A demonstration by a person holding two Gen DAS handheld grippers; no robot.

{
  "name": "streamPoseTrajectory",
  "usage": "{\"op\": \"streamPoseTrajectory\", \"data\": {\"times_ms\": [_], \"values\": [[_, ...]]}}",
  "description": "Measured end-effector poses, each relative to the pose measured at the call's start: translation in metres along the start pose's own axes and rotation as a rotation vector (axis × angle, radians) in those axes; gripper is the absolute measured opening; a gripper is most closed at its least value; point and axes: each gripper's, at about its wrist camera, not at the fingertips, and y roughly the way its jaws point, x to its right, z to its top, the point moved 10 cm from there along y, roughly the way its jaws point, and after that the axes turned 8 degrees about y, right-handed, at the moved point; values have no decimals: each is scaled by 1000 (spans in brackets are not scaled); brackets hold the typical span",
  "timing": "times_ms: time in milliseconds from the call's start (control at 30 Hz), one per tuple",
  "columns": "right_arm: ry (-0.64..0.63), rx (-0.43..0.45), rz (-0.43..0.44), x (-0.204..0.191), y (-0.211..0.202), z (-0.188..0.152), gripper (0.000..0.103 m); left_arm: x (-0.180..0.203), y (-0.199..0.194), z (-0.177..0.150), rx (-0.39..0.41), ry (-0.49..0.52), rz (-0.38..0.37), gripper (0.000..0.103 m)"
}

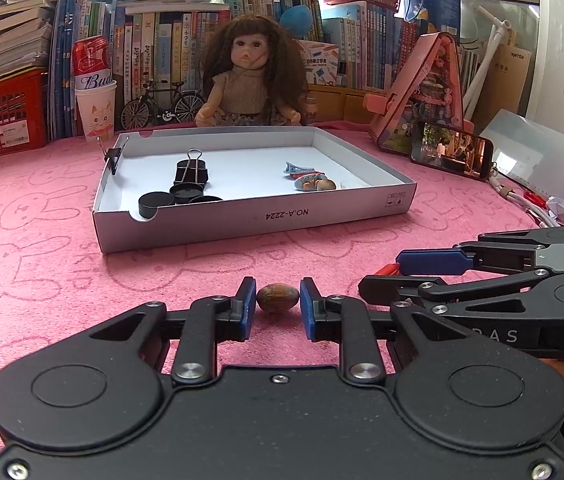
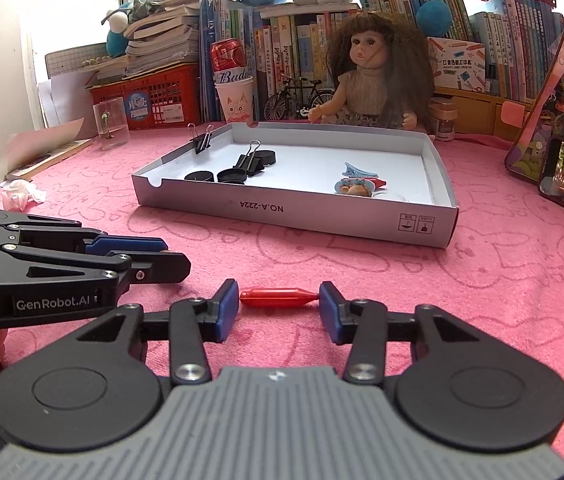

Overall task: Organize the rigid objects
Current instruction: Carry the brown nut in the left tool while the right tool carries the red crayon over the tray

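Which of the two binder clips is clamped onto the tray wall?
The smaller binder clip, gripping the tray's left wall; the larger binder clip lies on the tray floor among black caps.

You see the bench (image 1: 62, 248) covered in pink cloth printed with darker pink rabbit outlines. The box (image 1: 258, 220) is white with black lettering. Your left hand-held gripper (image 1: 278, 300) is black with blue pads, framing a brown mottled stone (image 1: 278, 298). Your right hand-held gripper (image 2: 279, 300) is black and grey with blue pads, framing a red clip (image 2: 278, 297). Binder clips (image 1: 190, 172) are black
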Motion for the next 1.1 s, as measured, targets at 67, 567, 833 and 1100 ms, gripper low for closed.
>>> {"op": "streamPoseTrajectory", "data": {"times_ms": [67,567,833,1100], "values": [[-1,4,-3,0,0,1,49,-1,0,1,2,-3,3,22],[21,66,-56,16,-5,27,49,-30,0,30,54,-42,61,22],[106,95,-113,42,5,62,49,-61,15,62,92,-80,113,22],[255,37,-130,75,34,95,49,-97,46,86,62,-173,135,22]]}}
